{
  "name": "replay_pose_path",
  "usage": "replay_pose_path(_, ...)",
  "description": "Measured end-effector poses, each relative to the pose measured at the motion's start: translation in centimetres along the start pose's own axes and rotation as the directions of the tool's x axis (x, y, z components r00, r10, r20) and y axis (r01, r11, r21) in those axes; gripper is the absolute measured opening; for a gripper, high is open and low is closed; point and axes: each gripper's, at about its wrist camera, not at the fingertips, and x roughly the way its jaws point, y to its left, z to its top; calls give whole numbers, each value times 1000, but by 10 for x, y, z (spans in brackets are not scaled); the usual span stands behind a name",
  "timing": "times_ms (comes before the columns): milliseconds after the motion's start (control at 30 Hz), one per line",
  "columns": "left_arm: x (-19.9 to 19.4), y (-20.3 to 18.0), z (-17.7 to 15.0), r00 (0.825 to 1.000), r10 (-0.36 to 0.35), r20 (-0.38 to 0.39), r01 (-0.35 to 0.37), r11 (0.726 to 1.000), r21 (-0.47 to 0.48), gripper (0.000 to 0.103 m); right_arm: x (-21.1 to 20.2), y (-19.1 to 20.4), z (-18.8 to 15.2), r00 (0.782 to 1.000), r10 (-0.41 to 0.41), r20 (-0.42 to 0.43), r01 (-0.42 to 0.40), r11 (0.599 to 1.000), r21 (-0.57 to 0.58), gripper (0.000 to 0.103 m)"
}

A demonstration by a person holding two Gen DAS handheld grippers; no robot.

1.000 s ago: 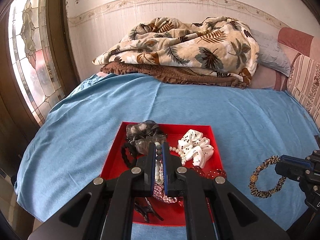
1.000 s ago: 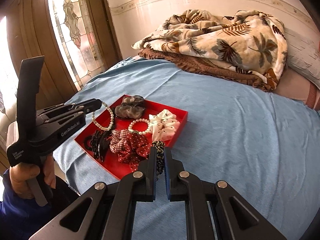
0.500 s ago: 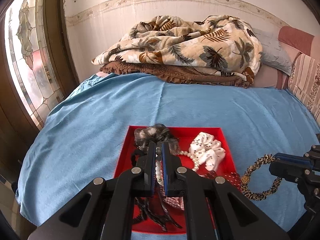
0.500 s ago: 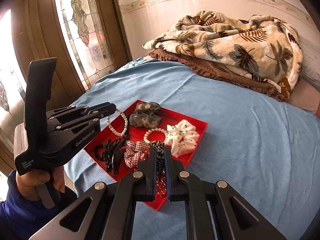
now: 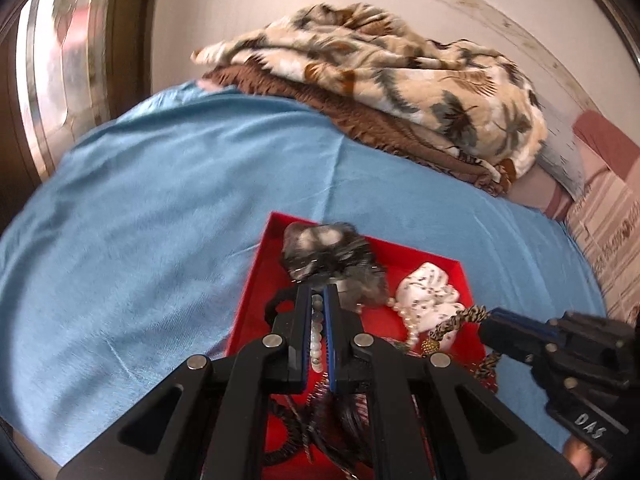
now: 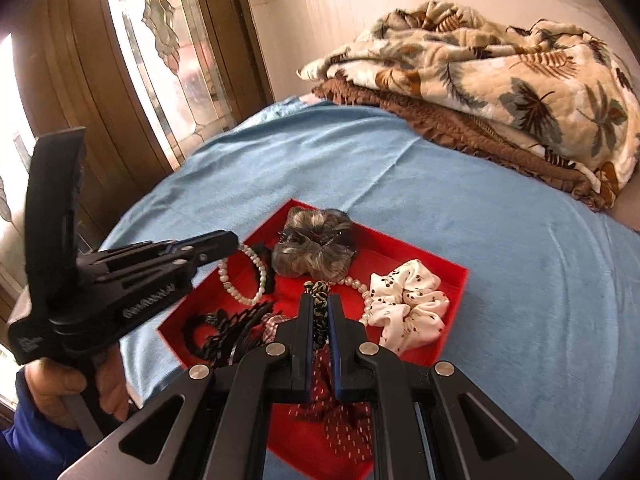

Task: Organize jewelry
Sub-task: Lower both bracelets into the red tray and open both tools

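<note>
A blue bedsheet extends ahead of both grippers, with a leaf-print blanket folded at its far end. Directly ahead of and below both tools lies a shallow red tray, its long axis running from near left to far right in the right wrist view.

Tray contents: a grey fluffy scrunchie at the far corner; a white dotted scrunchie just right of the right gripper's tips; a pearl strand lying between these two; a black claw clip to the left of the right gripper; and a dark red dotted scrunchie beneath it.

The left gripper is closed on a pearl bracelet. In the left wrist view the beads run lengthwise between the fingers; in the right wrist view the loop hangs from the tips above the tray's left half.

The right gripper is clamped on a leopard-print hair tie, which runs along the finger axis and protrudes past the tips, over the tray's middle.
</note>
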Motion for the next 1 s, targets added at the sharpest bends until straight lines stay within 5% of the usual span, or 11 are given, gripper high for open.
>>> replay_pose_path(167,16,17,1,999,-7,-33,5,998,-65,6,28,-9,-6,999,-19,-51,20,1000,19,8)
replay_pose_path(533,28,3,-2,997,65,-40,-65,998,5,7,58,-42,-18,991,-67,-117,76,994,79,9)
replay_pose_path(600,27,2,-3,997,63,-37,-63,998,8,15,59,-45,-20,991,-64,-117,75,993,88,9)
replay_pose_path(733,21,-5,-5,998,67,2,-67,997,35,47,57,-45,-19,993,-57,-105,67,993,93,11)
replay_pose_path(867,13,-13,-9,998,59,36,-62,995,73,56,45,-44,-18,997,-39,-66,46,993,113,35)
replay_pose_path(1000,2,-19,-14,994,74,80,-81,992,93,67,28,-40,-19,999,-25,-25,28,992,122,38)
